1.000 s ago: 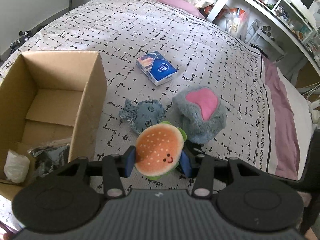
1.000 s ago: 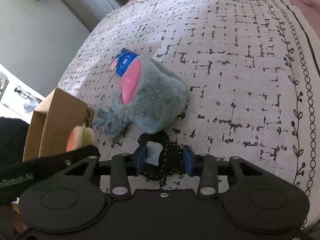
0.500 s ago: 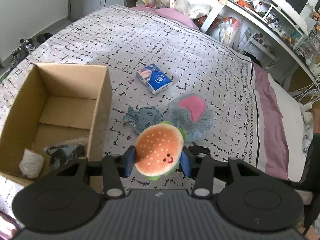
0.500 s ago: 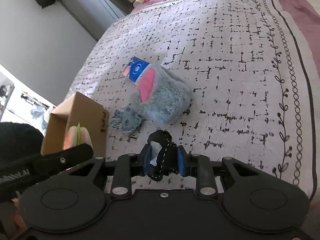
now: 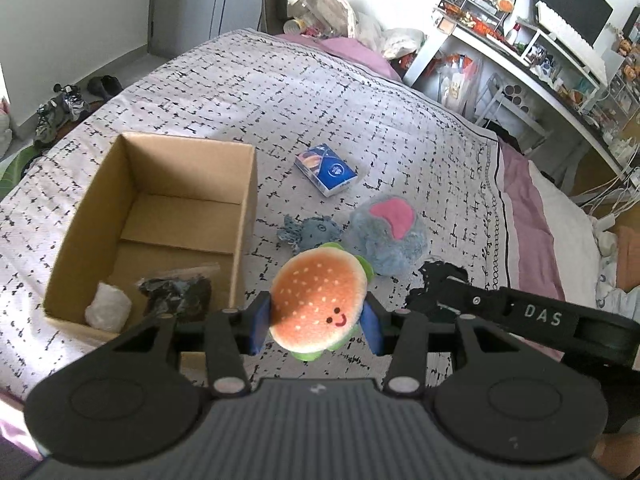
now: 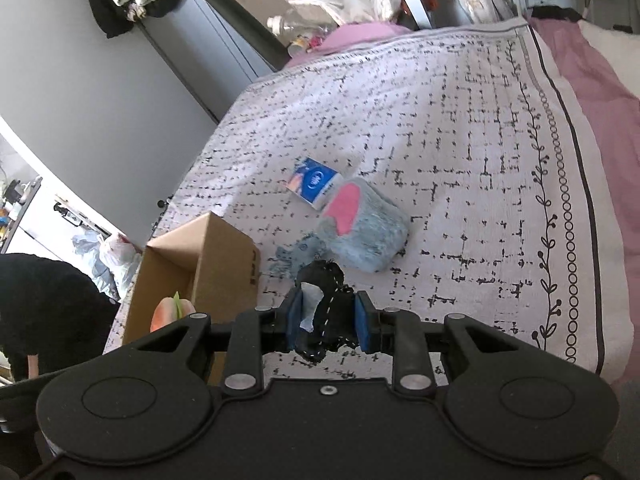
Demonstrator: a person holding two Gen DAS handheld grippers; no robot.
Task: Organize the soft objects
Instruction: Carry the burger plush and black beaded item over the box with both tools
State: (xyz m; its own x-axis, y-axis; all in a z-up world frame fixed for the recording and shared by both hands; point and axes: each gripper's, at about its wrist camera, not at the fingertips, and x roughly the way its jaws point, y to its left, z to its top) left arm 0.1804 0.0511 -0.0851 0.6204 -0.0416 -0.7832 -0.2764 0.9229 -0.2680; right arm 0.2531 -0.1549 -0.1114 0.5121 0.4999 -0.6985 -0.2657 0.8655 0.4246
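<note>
My left gripper is shut on an orange burger plush with a smiling face, held above the bed just right of the open cardboard box. My right gripper is shut on a small black cloth piece with white stitching and a white tag, lifted off the bed; that cloth also shows in the left wrist view. On the bedspread lie a fluffy grey plush with a pink patch and a small blue-grey plush.
A blue tissue pack lies beyond the plushes. Inside the box sit a white bundle and a dark crumpled item. A cluttered desk stands at the right, shoes on the floor at the left.
Both grippers have risen above the bed, so box and plushes look smaller. The right gripper closed on the black cloth and lifted it. The right gripper now shows in the left wrist view.
</note>
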